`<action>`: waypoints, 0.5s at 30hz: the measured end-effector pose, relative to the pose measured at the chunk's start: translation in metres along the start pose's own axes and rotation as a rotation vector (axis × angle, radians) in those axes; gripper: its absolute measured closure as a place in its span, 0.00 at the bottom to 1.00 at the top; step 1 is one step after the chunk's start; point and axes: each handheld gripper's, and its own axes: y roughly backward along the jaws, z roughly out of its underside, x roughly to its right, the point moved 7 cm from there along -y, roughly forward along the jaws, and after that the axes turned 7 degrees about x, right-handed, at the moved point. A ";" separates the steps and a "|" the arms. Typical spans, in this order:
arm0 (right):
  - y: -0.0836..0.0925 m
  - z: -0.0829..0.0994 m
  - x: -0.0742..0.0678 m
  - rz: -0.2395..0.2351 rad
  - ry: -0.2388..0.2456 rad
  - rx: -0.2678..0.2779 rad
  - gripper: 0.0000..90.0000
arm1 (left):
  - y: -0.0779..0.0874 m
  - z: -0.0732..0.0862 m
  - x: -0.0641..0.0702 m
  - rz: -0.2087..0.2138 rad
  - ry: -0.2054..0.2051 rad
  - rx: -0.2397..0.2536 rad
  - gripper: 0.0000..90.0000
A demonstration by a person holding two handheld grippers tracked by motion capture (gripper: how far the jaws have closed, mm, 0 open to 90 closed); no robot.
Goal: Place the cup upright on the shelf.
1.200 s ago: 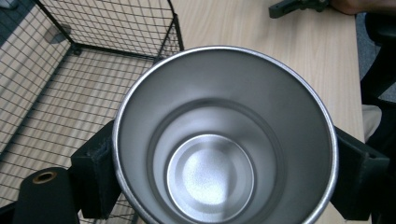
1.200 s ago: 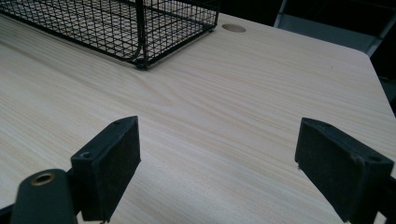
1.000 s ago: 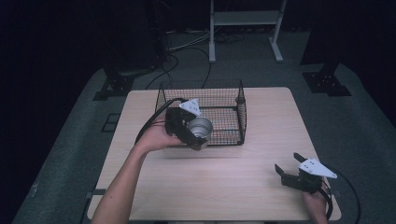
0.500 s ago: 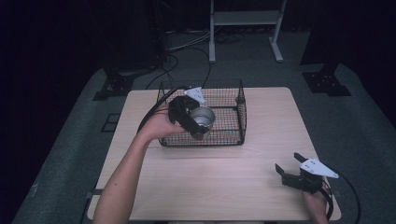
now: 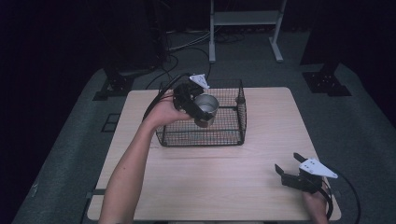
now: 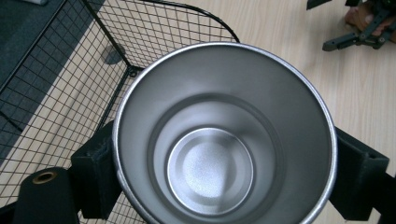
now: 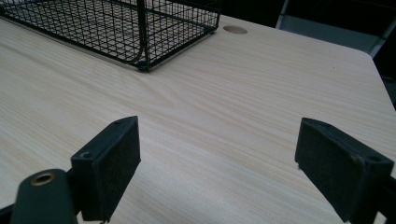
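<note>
Nearest you, your right gripper [image 5: 290, 169] rests low at the near right corner of the desk [image 5: 261, 140], released: in the right gripper view its 2 black jaws stand wide apart with only bare wood grain between them. It sits well apart from everything else.

Farther out, your left forearm reaches forward to the wire basket [image 5: 233, 135], which stands on the far middle of the desk. Your left gripper [image 5: 200, 112] is clenched on the metal cup [image 5: 207, 103], 1 jaw on each side of its wall, as the left gripper view shows at the cup's [image 6: 224, 135] left and right flanks. The cup is empty, held tilted with its open mouth toward that camera, and hangs over the left part of the basket [image 6: 70, 70], above its mesh floor rather than set down on it.
</note>
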 end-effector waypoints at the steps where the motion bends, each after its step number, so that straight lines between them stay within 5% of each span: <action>1: 0.000 0.000 0.000 0.000 0.003 0.002 0.15 | -0.002 0.000 -0.002 -0.003 0.005 0.000 0.15; 7: 0.000 0.000 0.000 -0.002 -0.003 0.000 0.15 | -0.008 0.000 -0.015 -0.001 0.037 0.027 0.15; 15: 0.000 0.000 0.000 -0.007 -0.003 0.002 0.15 | -0.021 0.007 -0.040 -0.051 0.085 0.017 0.15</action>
